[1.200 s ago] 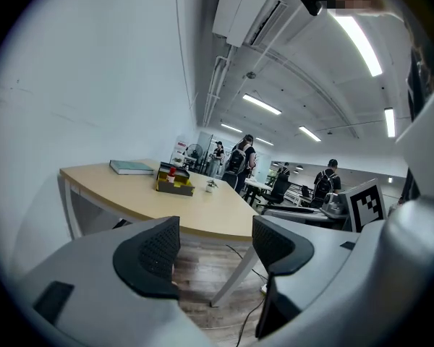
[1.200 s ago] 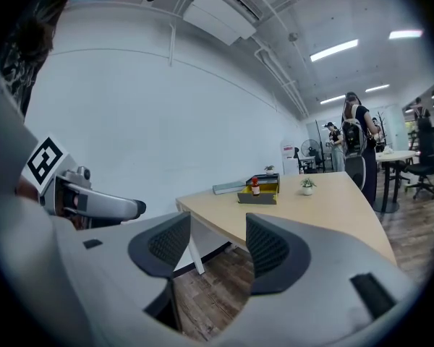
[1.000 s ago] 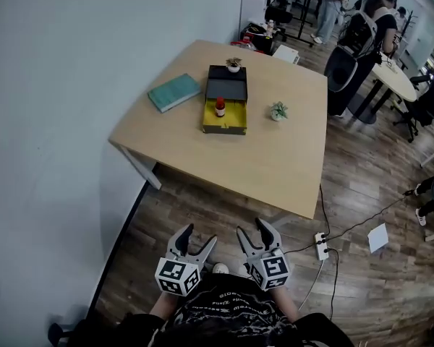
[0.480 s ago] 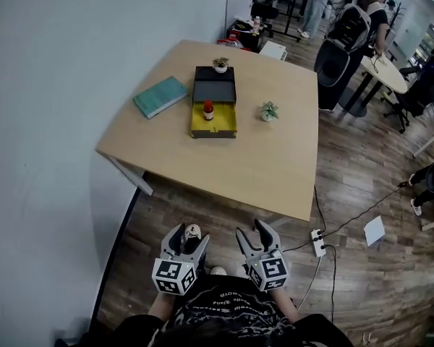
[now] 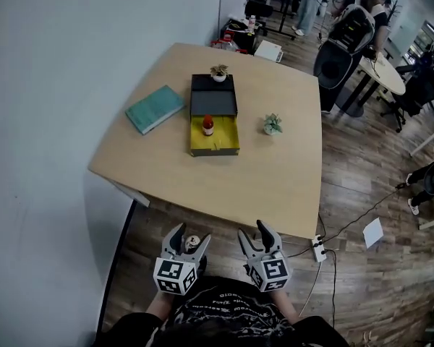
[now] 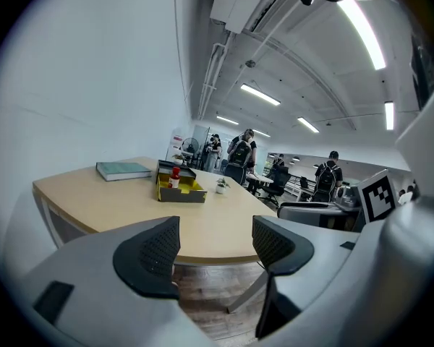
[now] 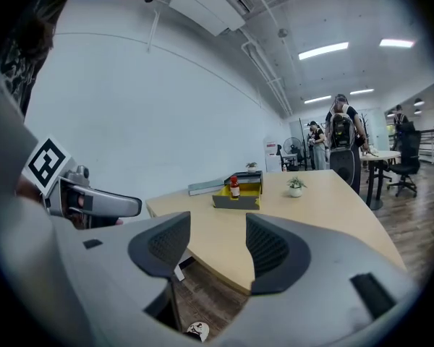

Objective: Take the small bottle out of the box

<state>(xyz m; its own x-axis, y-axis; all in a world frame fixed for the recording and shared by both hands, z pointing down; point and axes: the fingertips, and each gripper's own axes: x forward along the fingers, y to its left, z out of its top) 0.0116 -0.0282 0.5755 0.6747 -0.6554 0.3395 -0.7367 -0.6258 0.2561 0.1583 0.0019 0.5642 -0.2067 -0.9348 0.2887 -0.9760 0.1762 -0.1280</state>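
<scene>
A small brown bottle [image 5: 208,126] with a red cap stands upright in an open yellow box [image 5: 215,144] on the wooden table [image 5: 275,179]. The box's dark lid [image 5: 213,95] lies open behind it. Bottle [image 6: 175,177] and box [image 6: 181,192] show far off in the left gripper view, and bottle [image 7: 234,187] and box [image 7: 239,198] likewise in the right gripper view. Both grippers hang low near my body, well short of the table's near edge. My left gripper [image 5: 186,241] and right gripper [image 5: 256,234] are open and hold nothing.
A teal book [image 5: 155,108] lies left of the box. One small potted plant [image 5: 218,72] stands behind the lid, another [image 5: 273,124] to the box's right. A power strip [image 5: 318,248] and cable lie on the wood floor. People with backpacks stand at the far right; a white wall runs along the left.
The view has shifted a little, with the table now slightly nearer and lower in the head view. The left gripper's jaws narrowed from a second ago. The bottle has not moved.
</scene>
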